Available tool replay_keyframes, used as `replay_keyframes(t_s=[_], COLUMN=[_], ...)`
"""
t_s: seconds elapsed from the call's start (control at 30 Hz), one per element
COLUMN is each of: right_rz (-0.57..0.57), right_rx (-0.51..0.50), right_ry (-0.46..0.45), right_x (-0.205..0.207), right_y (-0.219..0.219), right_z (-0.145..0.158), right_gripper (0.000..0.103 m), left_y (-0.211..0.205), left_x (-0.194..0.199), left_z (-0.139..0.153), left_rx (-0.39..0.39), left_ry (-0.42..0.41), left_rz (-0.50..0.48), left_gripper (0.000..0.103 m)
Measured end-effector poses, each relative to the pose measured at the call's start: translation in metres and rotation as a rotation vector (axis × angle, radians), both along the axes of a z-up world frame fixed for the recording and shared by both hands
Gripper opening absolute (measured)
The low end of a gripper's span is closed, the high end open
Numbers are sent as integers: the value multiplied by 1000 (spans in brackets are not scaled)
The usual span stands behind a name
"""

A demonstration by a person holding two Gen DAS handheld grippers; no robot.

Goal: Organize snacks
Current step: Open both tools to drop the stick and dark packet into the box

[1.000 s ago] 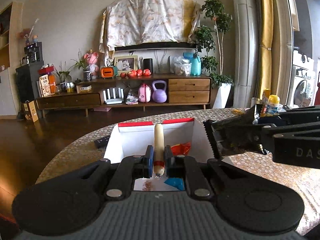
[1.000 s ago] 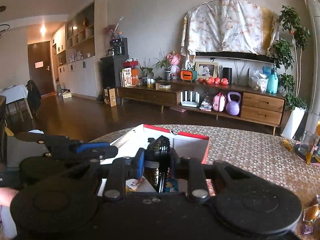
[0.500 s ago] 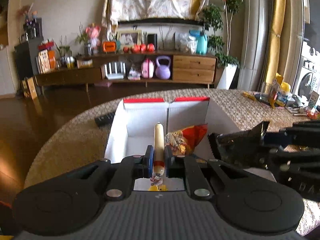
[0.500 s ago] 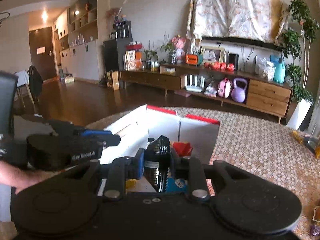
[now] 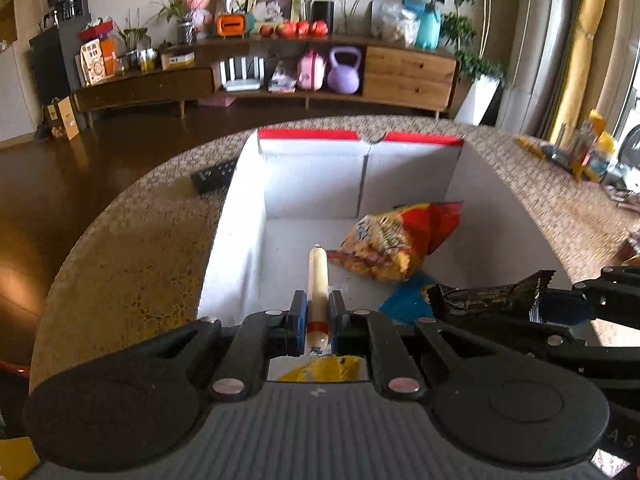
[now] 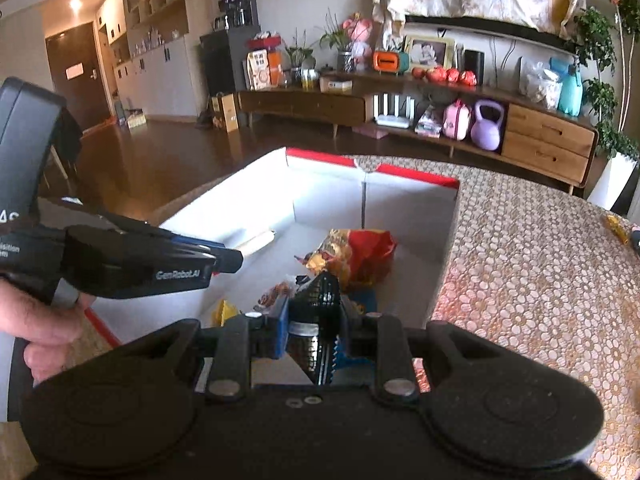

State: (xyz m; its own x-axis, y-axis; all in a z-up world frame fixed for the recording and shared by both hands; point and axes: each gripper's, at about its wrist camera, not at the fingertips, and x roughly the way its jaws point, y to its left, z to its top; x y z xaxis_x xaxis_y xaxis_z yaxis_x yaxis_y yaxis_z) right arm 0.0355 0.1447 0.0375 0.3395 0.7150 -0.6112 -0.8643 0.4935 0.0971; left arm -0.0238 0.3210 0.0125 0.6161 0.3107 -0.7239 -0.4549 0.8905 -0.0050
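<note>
My left gripper [image 5: 318, 304] is shut on a cream sausage stick [image 5: 318, 276] and holds it over the near part of a white box with red flaps [image 5: 240, 248]. My right gripper [image 6: 314, 308] is shut on a black snack packet [image 6: 318, 292], also over the box [image 6: 448, 216]; the packet shows at the right of the left wrist view [image 5: 488, 298]. In the box lie a red and yellow chip bag [image 5: 396, 240], a blue packet [image 5: 404, 300] and a yellow packet [image 5: 324, 372]. The left gripper [image 6: 224, 258] with the stick [image 6: 256, 242] shows in the right wrist view.
The box stands on a round table with a patterned cloth [image 5: 132, 248]. A black remote [image 5: 212, 176] lies left of the box. Bottles and packets [image 5: 584, 152] stand at the table's far right. A low wooden sideboard [image 5: 280, 76] lines the far wall.
Both grippers have tilted down and moved forward over the box with their snacks; the inside of the box and the chip bag now show fully.
</note>
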Motion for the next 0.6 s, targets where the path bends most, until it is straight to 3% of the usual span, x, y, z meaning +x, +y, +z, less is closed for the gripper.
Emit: replay_keyframes(t_s=[0.17, 0.6], right_rz=[16, 16], right_rx=[-37, -33], right_ry=[19, 22], right_x=[5, 5], right_y=[8, 4], right_z=[-5, -3], right_gripper=[23, 31], left_y=[2, -6], left_x=[3, -1], left_z=[-5, -2], left_rx=[-3, 2], left_ry=[40, 45], left_rz=[6, 34], left_gripper=[11, 11])
